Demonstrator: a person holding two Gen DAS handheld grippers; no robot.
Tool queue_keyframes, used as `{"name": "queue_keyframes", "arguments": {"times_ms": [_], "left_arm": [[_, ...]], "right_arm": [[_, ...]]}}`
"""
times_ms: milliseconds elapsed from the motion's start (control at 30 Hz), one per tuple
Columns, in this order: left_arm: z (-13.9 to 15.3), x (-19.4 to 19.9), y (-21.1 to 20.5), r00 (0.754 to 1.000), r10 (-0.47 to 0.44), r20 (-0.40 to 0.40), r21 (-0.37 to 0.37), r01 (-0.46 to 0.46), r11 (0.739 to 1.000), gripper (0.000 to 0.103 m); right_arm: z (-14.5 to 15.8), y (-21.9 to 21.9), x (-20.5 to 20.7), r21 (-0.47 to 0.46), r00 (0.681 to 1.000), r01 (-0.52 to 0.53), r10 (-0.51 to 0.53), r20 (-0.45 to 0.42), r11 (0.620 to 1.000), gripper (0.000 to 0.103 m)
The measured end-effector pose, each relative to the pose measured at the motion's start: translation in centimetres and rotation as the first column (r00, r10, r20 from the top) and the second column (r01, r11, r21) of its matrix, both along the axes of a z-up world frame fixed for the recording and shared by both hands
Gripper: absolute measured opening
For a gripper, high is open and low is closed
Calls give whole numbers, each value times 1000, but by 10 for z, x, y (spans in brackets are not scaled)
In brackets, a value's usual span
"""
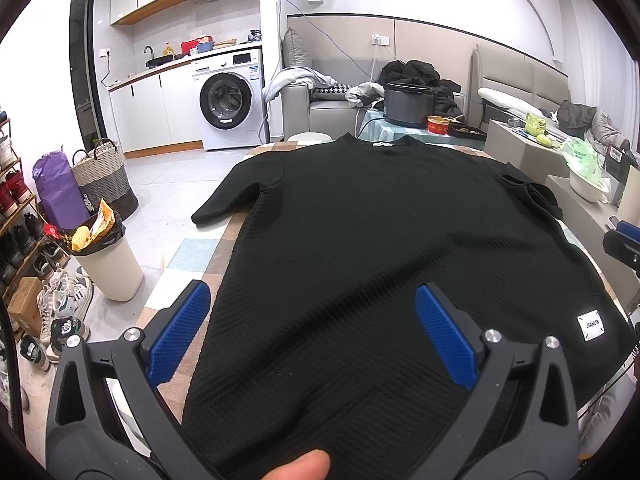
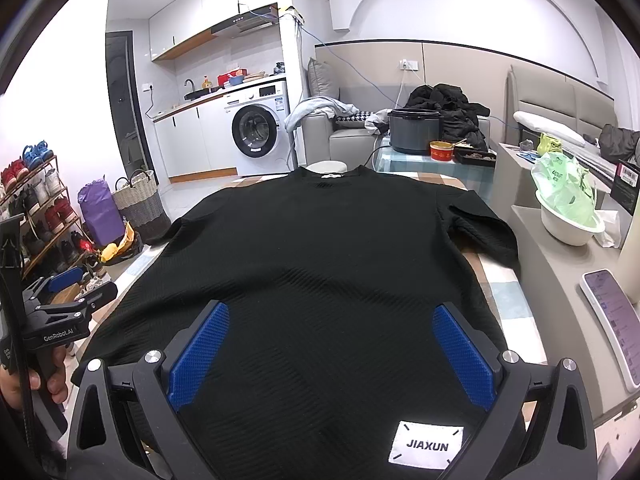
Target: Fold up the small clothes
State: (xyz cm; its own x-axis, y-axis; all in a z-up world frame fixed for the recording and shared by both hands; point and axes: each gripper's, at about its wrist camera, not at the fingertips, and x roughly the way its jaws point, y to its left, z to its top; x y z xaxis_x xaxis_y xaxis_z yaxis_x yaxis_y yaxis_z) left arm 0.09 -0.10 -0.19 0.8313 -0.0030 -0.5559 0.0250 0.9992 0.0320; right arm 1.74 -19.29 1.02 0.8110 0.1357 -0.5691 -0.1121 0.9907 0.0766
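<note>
A black ribbed short-sleeved shirt (image 1: 380,220) lies flat on the checked table, collar at the far end, hem toward me; it also shows in the right wrist view (image 2: 328,248). A white JIAXUN label (image 2: 426,446) sits at the hem's right corner. My left gripper (image 1: 312,300) is open above the hem's left part, blue pads apart. My right gripper (image 2: 330,320) is open above the hem's right part, near the label. The left gripper also shows at the left edge of the right wrist view (image 2: 76,284). The right sleeve (image 2: 484,232) is folded and rumpled.
The checked tablecloth (image 1: 200,252) shows beside the shirt. A white bin (image 1: 108,268), baskets and a shoe rack stand on the floor at the left. A phone (image 2: 616,320) and a white bowl with a green bag (image 2: 572,216) lie on the right ledge. A rice cooker (image 1: 408,104) stands beyond the collar.
</note>
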Motion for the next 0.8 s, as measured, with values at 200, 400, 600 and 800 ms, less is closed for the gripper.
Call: {"name": "queue_keyframes", "arguments": {"times_ms": [200,400,600,800], "left_arm": [[1,0,1,1000,1,0,-1,-1,1000,102],[1,0,0,1000,1,0,-1,-1,1000,102],[1,0,1,1000,3,0,-1,-3,1000,102],[2,0,1,1000,1,0,-2,-1,1000,102]], "right_arm": [[0,-2,-3,-1,1000,-3,3,1,1000,103],[2,-5,-2,-8,1000,-1,1,5,1000,103],[2,-5,-2,-9,1000,-1,1,5,1000,103],[2,-5,-2,-8,1000,-1,1,5,1000,103]]}}
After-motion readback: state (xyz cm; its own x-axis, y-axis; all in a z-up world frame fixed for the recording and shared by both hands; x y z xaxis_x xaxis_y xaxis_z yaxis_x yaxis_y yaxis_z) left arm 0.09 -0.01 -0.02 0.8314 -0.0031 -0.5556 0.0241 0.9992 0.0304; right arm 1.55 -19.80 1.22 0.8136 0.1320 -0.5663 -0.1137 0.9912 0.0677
